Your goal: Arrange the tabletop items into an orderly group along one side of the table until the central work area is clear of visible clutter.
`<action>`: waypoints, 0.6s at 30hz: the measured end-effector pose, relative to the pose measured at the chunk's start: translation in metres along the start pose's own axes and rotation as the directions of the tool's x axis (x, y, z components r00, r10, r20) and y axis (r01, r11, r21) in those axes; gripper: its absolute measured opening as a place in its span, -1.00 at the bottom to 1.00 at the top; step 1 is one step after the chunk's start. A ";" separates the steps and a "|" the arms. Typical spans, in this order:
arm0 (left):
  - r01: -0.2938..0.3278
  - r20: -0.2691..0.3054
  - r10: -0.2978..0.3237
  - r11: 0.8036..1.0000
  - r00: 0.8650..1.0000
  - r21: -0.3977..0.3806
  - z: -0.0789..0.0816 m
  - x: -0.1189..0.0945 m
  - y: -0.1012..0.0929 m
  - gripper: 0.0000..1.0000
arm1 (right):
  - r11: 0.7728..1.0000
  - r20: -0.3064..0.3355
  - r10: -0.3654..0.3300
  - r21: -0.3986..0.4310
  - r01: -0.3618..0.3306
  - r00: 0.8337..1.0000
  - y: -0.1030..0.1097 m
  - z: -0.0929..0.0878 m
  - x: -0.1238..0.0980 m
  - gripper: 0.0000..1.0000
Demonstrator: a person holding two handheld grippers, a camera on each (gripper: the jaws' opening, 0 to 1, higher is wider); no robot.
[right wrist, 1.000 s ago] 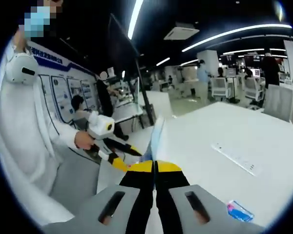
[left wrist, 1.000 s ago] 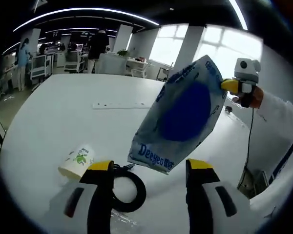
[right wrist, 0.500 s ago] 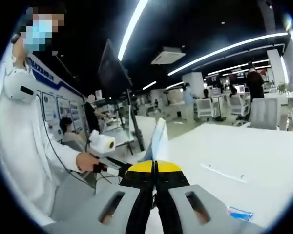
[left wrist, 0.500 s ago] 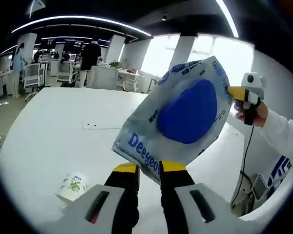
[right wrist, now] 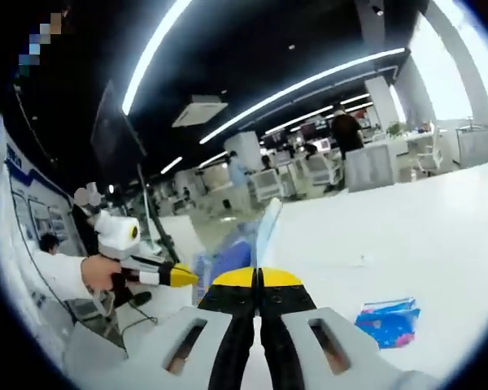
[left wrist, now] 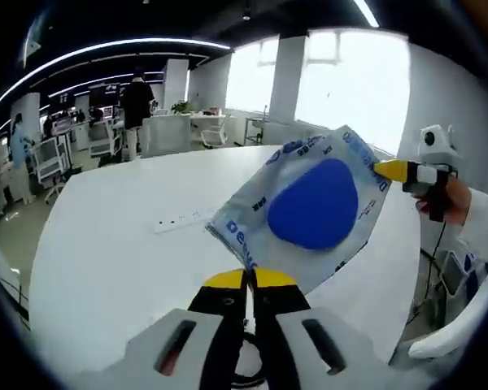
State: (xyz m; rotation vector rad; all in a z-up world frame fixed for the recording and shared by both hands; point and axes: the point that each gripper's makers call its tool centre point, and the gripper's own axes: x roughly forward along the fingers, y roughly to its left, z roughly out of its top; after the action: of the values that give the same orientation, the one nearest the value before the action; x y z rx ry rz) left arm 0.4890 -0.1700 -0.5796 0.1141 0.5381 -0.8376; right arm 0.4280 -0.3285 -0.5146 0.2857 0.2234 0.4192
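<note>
Both grippers are on the same packet right now. In the left gripper view, the left gripper point(left wrist: 249, 279) has its yellow-tipped jaws pressed together on the lower edge of the plastic packet point(left wrist: 309, 207), a clear bag with blue lettering and a big blue oval shape inside. The packet rises away from those jaws, up and to the right, held off the white table point(left wrist: 106, 252). At its far top corner the right gripper point(left wrist: 390, 171) comes in from the right, its yellow tip pinching that corner, with a hand point(left wrist: 449, 195) behind it on the grip.

The left gripper view also shows a white power strip point(left wrist: 183, 221) lying flat on the table beyond the packet, well apart from it, and people standing among desks in the office behind.

Over to the right gripper view: the jaws are closed on the packet, which is seen edge-on here as a thin pale sliver standing straight up out of the tips. The left gripper enters from the left, its yellow tip touching the packet's blue lower part, a hand point(right wrist: 98, 274) gripping it. Here, too, a second small blue packet point(right wrist: 389, 319) lies flat on the table to the right of the jaws, apart from them.
</note>
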 end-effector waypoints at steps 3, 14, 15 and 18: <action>-0.017 -0.027 0.017 0.999 0.999 0.028 -0.001 0.005 0.010 -1.00 | 0.999 0.004 -0.023 0.040 0.023 1.000 0.001 -0.009 0.008 -1.00; -0.023 -0.082 0.026 0.999 0.996 0.038 -0.004 0.029 0.029 -1.00 | 0.988 -0.066 -0.145 0.049 0.148 0.987 -0.029 -0.044 0.029 -1.00; -0.022 -0.090 0.025 0.999 0.996 0.034 -0.006 0.032 0.030 -1.00 | 0.987 -0.074 -0.152 0.050 0.156 0.986 -0.032 -0.047 0.031 -1.00; -0.018 -0.107 0.020 1.000 0.994 0.025 -0.010 0.043 0.034 -1.00 | 0.981 -0.107 -0.187 0.032 0.191 0.977 -0.044 -0.057 0.038 -1.00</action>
State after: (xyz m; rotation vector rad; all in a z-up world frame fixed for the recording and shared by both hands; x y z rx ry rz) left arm 0.5329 -0.1732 -0.6133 0.1870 0.6267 -0.8227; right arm 0.4626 -0.3377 -0.5882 0.2815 0.3586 0.2412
